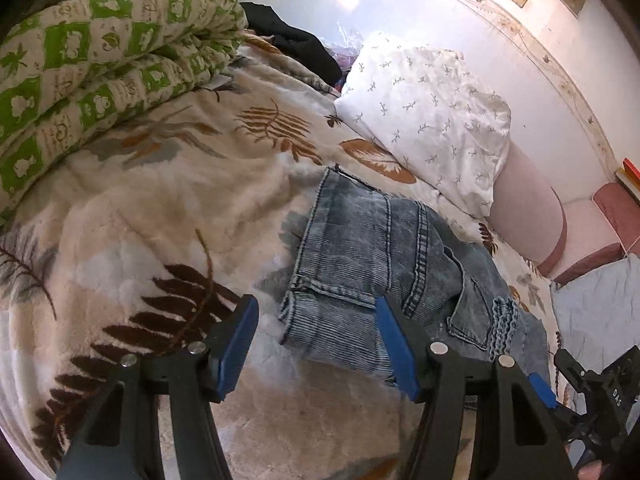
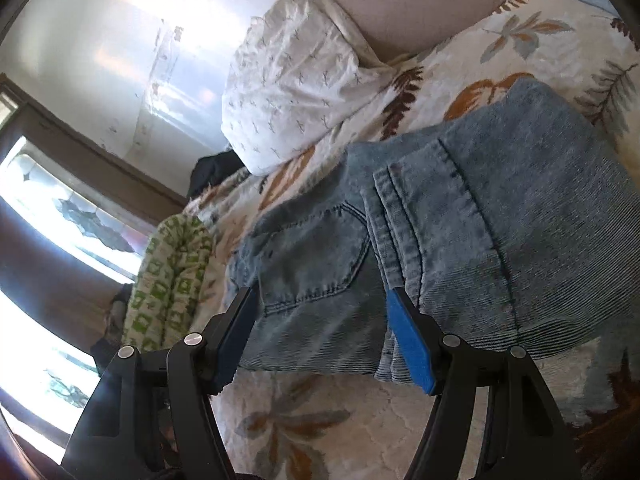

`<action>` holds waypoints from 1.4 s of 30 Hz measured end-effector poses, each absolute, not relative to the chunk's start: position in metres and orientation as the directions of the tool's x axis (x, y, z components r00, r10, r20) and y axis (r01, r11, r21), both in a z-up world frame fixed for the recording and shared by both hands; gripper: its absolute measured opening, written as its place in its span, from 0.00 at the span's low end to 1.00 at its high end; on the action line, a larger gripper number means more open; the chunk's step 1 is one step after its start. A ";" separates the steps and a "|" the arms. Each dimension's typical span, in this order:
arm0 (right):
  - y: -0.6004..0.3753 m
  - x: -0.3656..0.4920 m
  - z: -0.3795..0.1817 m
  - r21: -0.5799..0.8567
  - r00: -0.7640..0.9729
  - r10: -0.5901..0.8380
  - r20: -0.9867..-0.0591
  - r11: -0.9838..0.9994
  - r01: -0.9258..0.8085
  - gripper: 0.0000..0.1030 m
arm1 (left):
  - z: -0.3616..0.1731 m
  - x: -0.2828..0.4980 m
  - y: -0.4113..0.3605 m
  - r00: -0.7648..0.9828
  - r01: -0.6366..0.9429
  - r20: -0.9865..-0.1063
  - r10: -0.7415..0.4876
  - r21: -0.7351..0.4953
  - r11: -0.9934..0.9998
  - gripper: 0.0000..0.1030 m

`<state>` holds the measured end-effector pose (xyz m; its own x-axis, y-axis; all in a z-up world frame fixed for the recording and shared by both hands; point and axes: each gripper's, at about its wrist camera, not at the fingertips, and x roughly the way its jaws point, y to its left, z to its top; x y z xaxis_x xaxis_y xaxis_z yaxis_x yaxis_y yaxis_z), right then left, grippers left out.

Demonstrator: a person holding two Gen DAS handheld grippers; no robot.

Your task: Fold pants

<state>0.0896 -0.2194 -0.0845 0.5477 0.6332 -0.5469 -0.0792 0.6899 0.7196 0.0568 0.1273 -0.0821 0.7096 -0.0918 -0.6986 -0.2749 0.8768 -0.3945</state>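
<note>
Lying folded: one jeans (image 1: 384, 264), one pillow (image 1: 428, 120)

Faded ribbed denim pants (image 1: 360, 264); plush fleece blanket (image 1: 160, 208); crinkled cotton pillow (image 1: 424, 116).

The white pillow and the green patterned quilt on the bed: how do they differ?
The white pillow has tiny grey sprigs; the green patterned quilt has bold green-and-cream squares. The pillow is one plump piece leaning against the pink headboard; the quilt is folded in stacked layers at the bed's other side. Both rest on the leaf-print blanket.
</note>
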 end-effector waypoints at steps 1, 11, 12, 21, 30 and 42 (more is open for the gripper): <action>-0.219 0.090 -0.085 0.719 0.547 0.632 -0.548 0.691 -0.078 0.66 | -0.082 0.057 0.126 0.710 -0.271 -0.698 -0.094 -0.393 0.879 0.62; -0.219 0.089 -0.084 0.707 0.547 0.627 -0.554 0.702 -0.088 0.66 | -0.083 0.063 0.117 0.707 -0.252 -0.702 -0.091 -0.370 0.894 0.62; -0.218 0.088 -0.084 0.700 0.544 0.626 -0.559 0.708 -0.094 0.66 | -0.084 0.065 0.117 0.707 -0.251 -0.701 -0.092 -0.371 0.894 0.62; -0.178 0.116 -0.054 0.653 0.485 0.643 -0.592 0.736 -0.178 0.66 | -0.110 0.084 0.129 0.674 -0.317 -0.722 -0.156 -0.473 0.822 0.47; -0.008 0.215 -0.013 0.512 0.237 0.608 -0.758 0.779 -0.363 0.67 | -0.113 0.086 0.127 0.689 -0.291 -0.702 -0.181 -0.496 0.818 0.16; 0.122 0.265 -0.064 0.223 0.040 0.269 -0.962 0.864 -0.450 0.67 | -0.110 0.081 0.141 0.691 -0.393 -0.717 -0.093 -0.481 0.784 0.46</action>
